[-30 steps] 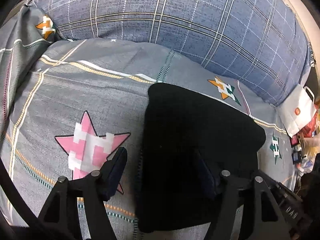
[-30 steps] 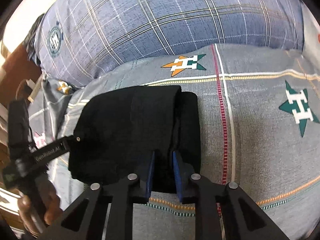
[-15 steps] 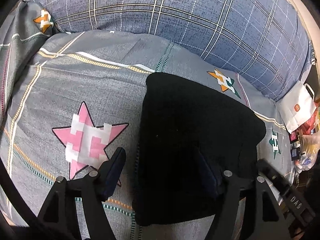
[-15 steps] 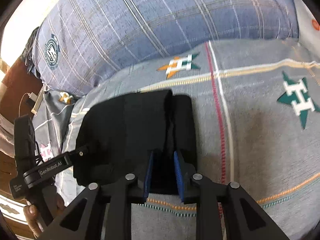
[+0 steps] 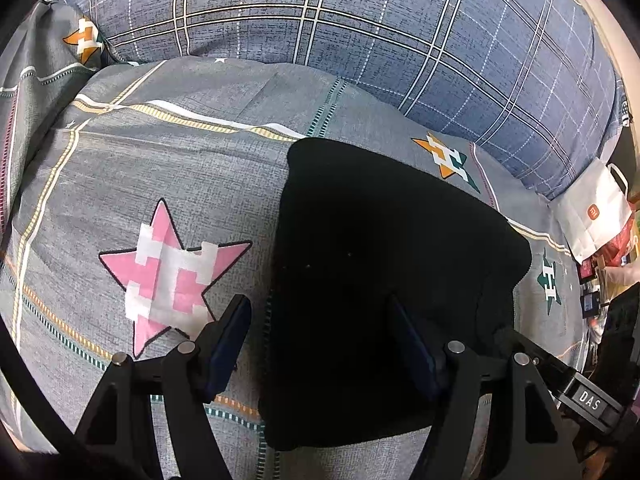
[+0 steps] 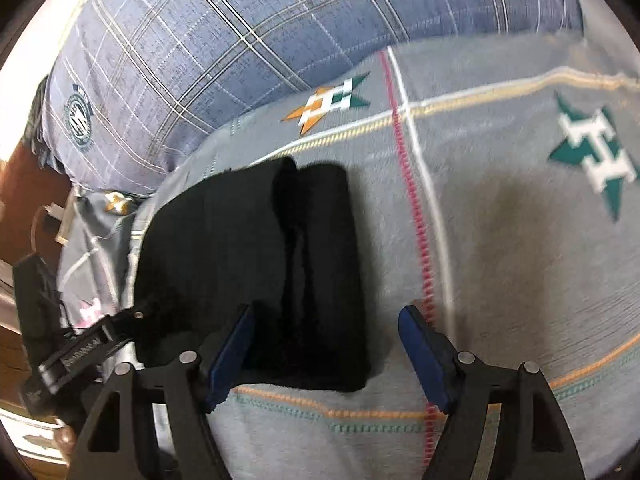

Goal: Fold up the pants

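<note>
A white paper bag (image 5: 596, 212) stands at the far right edge of the bed in the left wrist view. I cannot tell what is in it. Small colourful things lie just past it, too tiny to name.

The black pants (image 5: 384, 288) lie folded into a flat block on the grey bed cover (image 5: 168, 168). A big blue checked pillow (image 5: 360, 40) sits behind them. A pink star (image 5: 168, 272) is printed on the cover just left of the pants. An orange and green star (image 6: 328, 100) is printed near their far end, and a green star (image 6: 592, 156) is well off to the right in the right wrist view.

The left hand-held gripper (image 5: 320, 324) points down at the bed. Its jaws stand wide apart. One finger is over the bare cover by the pink star, and the other is over the pants. The left edge of the pants lies between them, but the pads do not squeeze it.

The right hand-held gripper (image 6: 326, 340) also tilts down. Its jaws have just been opening and now stand wide, let go. The right side of the folded pants lies between the blue pads (image 6: 424, 356), which do not press on it. The right pad is over the grey cover beside a red stitched line (image 6: 412, 208).
</note>
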`<state>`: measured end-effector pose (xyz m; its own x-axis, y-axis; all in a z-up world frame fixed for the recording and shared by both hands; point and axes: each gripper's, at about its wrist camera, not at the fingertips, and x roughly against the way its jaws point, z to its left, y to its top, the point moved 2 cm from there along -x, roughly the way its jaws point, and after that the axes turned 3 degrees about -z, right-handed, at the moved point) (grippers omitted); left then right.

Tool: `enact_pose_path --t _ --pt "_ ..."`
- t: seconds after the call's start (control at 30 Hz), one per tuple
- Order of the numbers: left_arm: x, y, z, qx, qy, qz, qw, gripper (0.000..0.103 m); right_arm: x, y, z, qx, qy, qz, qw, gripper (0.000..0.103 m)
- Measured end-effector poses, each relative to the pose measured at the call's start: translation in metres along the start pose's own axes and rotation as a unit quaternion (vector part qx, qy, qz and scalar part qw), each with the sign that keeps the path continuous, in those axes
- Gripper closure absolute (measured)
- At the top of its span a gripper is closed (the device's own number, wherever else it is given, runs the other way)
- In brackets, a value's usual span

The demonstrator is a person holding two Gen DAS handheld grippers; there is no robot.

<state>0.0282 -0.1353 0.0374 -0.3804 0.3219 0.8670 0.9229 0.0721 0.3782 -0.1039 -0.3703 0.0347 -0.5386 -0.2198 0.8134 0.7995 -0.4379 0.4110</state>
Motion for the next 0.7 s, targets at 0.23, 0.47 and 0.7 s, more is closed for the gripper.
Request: enact_pose_path --t 0.23,0.47,0.7 --pt "-0.003 -0.007 -0.01 -0.01 -0.014 0.004 0.9998 0.03 -0.001 -0.008 0.013 0.018 0.023 0.005 1.0 0.034" --pt "0.005 -0.012 -0.024 -0.051 -0.001 -0.031 0.9982 0.046 0.012 -0.01 0.025 0.06 -0.007 -0.024 0.998 0.057" --pt "0.004 -0.007 -0.014 -0.023 -0.02 -0.035 0.9989 0.05 0.022 -0.005 0.026 0.064 0.008 -0.055 0.996 0.064"
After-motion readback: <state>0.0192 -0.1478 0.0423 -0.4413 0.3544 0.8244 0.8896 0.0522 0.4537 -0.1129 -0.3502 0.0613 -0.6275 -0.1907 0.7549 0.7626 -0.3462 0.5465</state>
